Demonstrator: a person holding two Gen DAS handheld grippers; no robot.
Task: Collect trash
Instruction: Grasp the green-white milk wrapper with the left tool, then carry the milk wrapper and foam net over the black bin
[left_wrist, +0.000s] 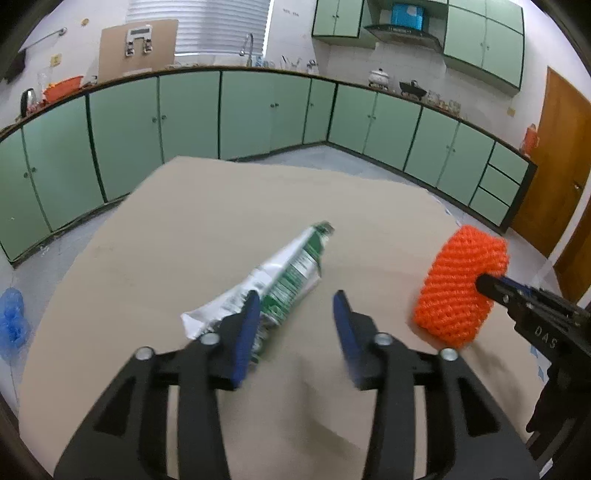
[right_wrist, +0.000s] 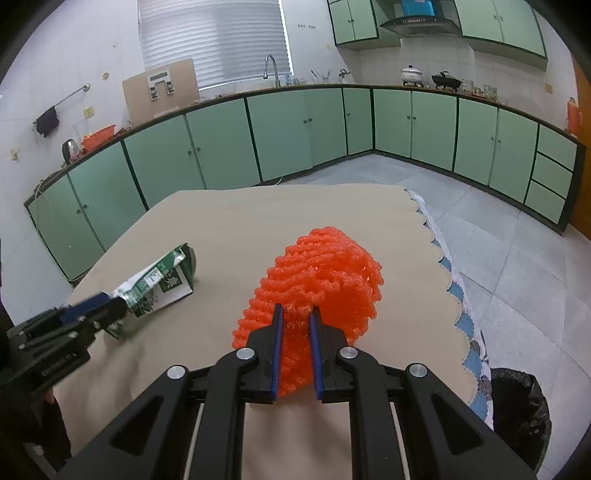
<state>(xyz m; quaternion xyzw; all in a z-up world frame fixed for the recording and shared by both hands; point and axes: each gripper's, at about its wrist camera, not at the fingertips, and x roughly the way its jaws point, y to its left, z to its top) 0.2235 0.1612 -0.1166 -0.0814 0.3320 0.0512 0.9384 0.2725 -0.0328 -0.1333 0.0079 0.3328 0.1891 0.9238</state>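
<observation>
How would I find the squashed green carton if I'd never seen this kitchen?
Look at the tan table. Two things are there: orange foam netting and, left of it, the flattened green-and-white carton. Only the carton has print.

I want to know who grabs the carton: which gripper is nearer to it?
Left. The left gripper is open right at the carton, one finger over its near end. The right gripper is off to the side, shut on the orange net.
</observation>
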